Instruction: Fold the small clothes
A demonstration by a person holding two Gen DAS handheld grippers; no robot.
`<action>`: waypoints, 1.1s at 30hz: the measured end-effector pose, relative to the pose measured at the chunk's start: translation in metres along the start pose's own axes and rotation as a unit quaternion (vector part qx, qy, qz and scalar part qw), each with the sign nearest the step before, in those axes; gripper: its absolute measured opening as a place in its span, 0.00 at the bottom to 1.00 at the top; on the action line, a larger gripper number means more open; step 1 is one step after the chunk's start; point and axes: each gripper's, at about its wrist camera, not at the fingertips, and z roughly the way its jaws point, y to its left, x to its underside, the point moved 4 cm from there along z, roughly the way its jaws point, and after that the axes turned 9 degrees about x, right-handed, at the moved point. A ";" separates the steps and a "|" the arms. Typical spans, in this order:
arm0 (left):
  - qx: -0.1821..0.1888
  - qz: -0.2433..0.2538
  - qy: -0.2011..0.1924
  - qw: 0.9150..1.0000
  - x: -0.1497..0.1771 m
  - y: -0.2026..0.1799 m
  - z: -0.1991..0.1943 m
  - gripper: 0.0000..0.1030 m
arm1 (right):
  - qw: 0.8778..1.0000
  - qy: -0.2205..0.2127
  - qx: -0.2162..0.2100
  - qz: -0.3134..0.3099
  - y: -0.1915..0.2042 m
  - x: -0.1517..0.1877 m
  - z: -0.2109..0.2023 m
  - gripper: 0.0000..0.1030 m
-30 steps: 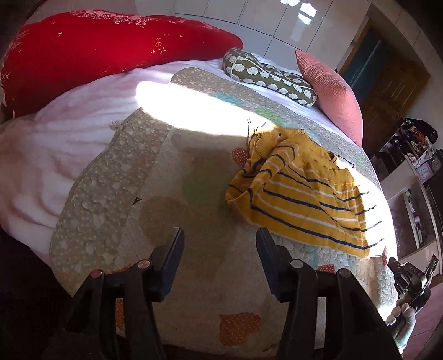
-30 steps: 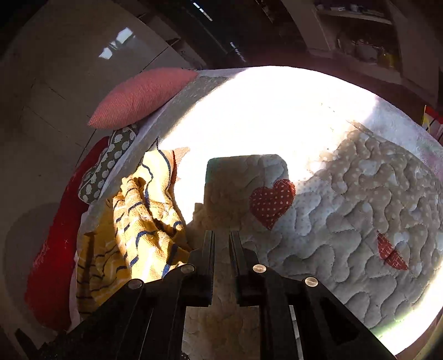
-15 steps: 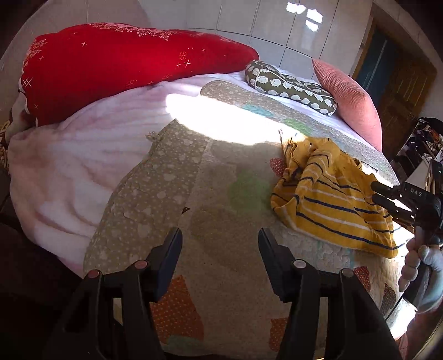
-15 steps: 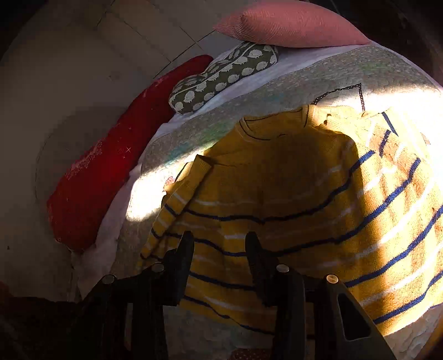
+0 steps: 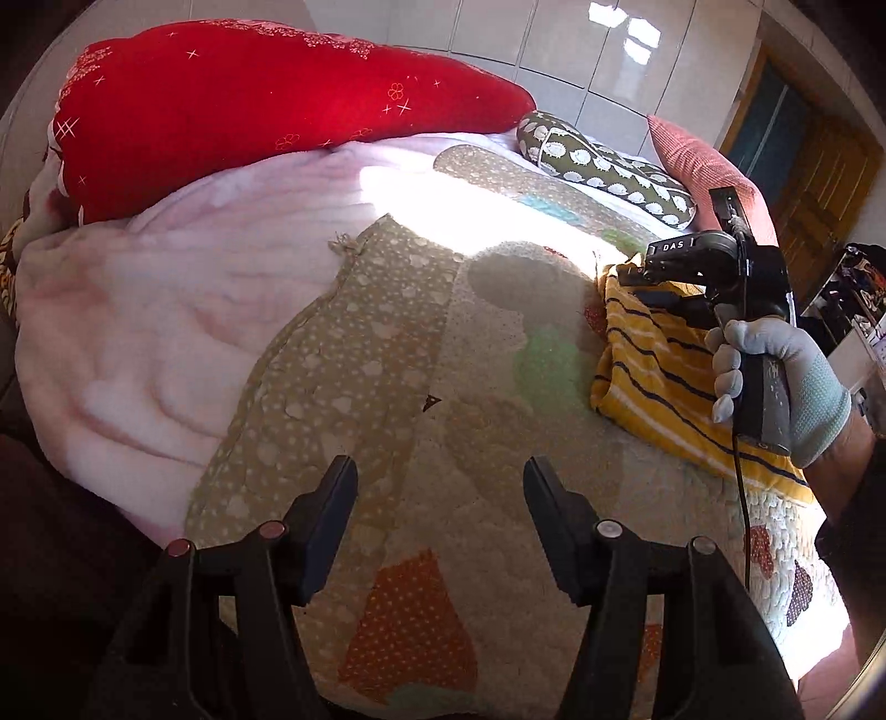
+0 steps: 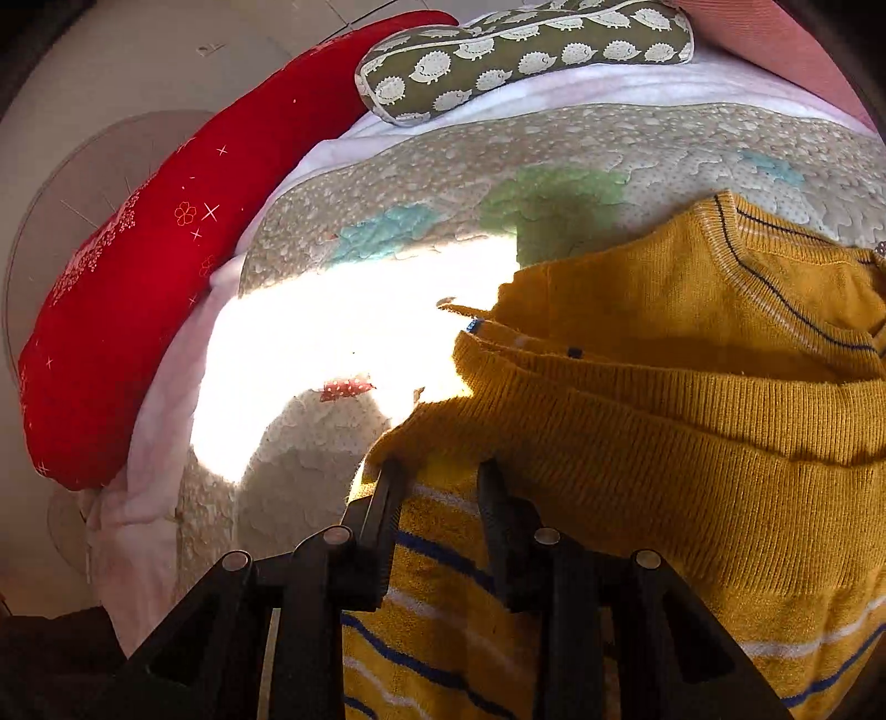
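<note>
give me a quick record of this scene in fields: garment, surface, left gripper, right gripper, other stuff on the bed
garment: yellow striped sweater, rumpled, unfolded, on the quilt
surface: patchwork quilt over a pink blanket
left gripper: open, empty, over bare quilt, apart from the sweater
right gripper: at the sweater's ribbed edge, fabric between its jaws, which have just been closing; grip not certain
other: red pillow, hedgehog-print cushion, pink pillow

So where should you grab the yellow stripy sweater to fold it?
Probably the yellow knitted sweater with blue stripes by its loose folded-over edge nearest the sunlit patch, coming from that side. That edge lifts off the patchwork quilt, giving the right hand-held gripper something to pinch.
</note>
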 end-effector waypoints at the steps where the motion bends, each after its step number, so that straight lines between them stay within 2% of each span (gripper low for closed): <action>1: 0.000 0.002 0.001 1.000 0.000 0.000 0.000 0.60 | 1.000 0.001 0.000 -0.001 0.000 -0.001 -0.001 0.30; 5: -0.001 0.008 -0.002 1.000 0.001 -0.003 -0.006 0.60 | 0.999 -0.024 -0.027 -0.015 -0.005 -0.001 -0.029 0.30; 7: 0.003 0.007 -0.004 1.000 0.000 -0.004 -0.009 0.60 | 0.998 -0.038 -0.041 -0.010 -0.021 0.006 -0.047 0.30; 10: 0.003 0.008 -0.006 1.000 0.001 -0.008 -0.013 0.60 | 0.998 -0.054 -0.034 0.028 -0.072 0.016 -0.072 0.30; 13: 0.002 0.019 -0.005 1.000 0.003 -0.017 -0.015 0.60 | 0.993 -0.059 -0.010 0.101 -0.150 0.028 -0.091 0.30; 15: 0.002 0.027 -0.002 1.000 0.006 -0.025 -0.016 0.60 | 0.983 -0.067 -0.014 0.171 -0.211 0.038 -0.108 0.30; 18: 0.004 0.034 0.006 0.999 0.008 -0.036 -0.016 0.60 | 0.956 -0.103 -0.048 0.271 -0.285 0.054 -0.142 0.30; 20: 0.004 0.041 0.011 0.999 0.009 -0.044 -0.016 0.61 | 0.943 -0.131 -0.018 0.305 -0.323 0.064 -0.171 0.36; 22: -0.001 0.056 0.012 0.998 0.010 -0.054 -0.016 0.61 | 0.937 -0.145 -0.019 0.319 -0.348 0.073 -0.192 0.37; 24: -0.006 0.073 0.014 0.997 0.012 -0.066 -0.016 0.61 | 0.936 -0.149 -0.025 0.318 -0.361 0.084 -0.211 0.37; 26: -0.008 0.089 0.020 0.996 0.014 -0.079 -0.013 0.62 | 0.942 -0.148 -0.029 0.301 -0.364 0.096 -0.225 0.37; 33: 0.002 0.122 0.048 0.991 0.024 -0.122 0.003 0.63 | 0.955 -0.131 -0.065 0.256 -0.343 0.165 -0.234 0.42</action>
